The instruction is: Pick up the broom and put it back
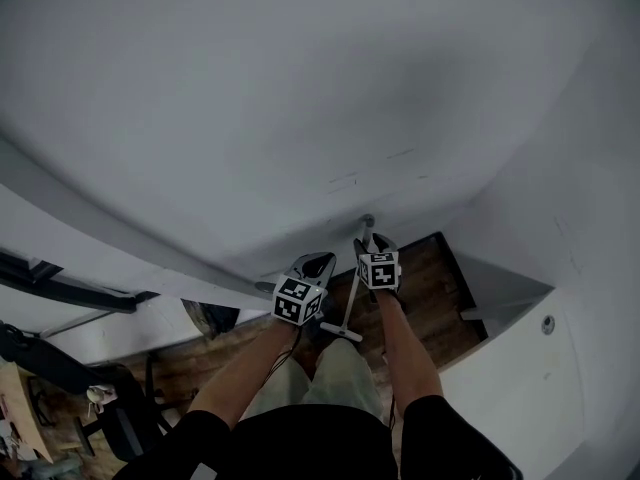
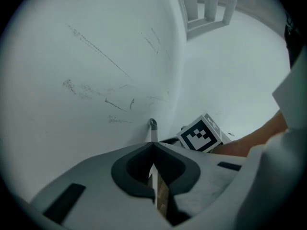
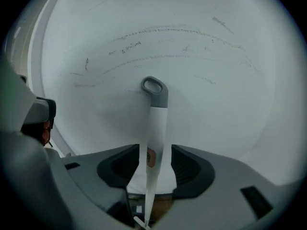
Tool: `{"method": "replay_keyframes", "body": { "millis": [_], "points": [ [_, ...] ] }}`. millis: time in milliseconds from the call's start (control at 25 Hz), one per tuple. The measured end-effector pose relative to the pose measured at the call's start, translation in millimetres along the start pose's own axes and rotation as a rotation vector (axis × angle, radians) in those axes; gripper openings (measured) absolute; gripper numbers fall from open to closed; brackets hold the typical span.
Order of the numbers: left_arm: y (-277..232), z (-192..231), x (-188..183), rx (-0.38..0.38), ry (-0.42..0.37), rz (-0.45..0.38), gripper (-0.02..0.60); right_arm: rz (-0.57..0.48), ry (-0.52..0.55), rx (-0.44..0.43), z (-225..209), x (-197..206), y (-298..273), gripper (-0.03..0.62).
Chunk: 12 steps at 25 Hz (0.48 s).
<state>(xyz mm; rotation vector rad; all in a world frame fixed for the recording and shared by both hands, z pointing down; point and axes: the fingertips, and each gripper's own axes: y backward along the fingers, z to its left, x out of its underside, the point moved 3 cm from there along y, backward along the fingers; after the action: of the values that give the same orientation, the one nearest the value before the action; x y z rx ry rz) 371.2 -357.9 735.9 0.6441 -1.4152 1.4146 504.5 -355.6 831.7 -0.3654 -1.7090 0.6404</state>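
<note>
The broom [image 1: 352,303] is a thin white pole with a grey loop cap [image 3: 154,89]. It stands almost upright, and its top rests against the white wall [image 1: 300,118]. Its foot is on the wooden floor [image 1: 430,288] between my arms. My right gripper [image 3: 155,150] is open, with one jaw on each side of the pole and a small gap at both sides. My left gripper [image 2: 153,145] is shut on nothing, just left of the pole, with the cap [image 2: 152,124] beyond its tips. In the head view the left gripper [image 1: 318,266] and right gripper [image 1: 372,243] sit side by side close to the wall.
A white ledge [image 1: 510,303] juts out at the floor's right side. Dark bars [image 1: 60,288] and a dark chair-like frame [image 1: 120,418] stand at the lower left. White railing posts [image 2: 206,8] show at the top of the left gripper view.
</note>
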Motion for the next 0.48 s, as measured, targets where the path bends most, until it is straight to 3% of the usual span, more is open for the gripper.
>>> {"method": "replay_keyframes", "body": {
  "millis": [80, 200, 480],
  "points": [
    [0.5, -1.3, 2.7, 0.003, -0.009, 0.004, 0.017, 0.004, 0.008, 0.010, -0.3, 2.2, -0.5, 0.208],
    [1.7, 0.7, 5.6, 0.001, -0.014, 0.005, 0.017, -0.003, -0.003, 0.024, -1.8, 2.0, -1.4, 0.124],
    [19.9, 0.0, 2.1, 0.000, -0.020, 0.007, 0.017, -0.016, -0.038, 0.011, 11.4, 3.2, 19.7, 0.117]
  ]
}}
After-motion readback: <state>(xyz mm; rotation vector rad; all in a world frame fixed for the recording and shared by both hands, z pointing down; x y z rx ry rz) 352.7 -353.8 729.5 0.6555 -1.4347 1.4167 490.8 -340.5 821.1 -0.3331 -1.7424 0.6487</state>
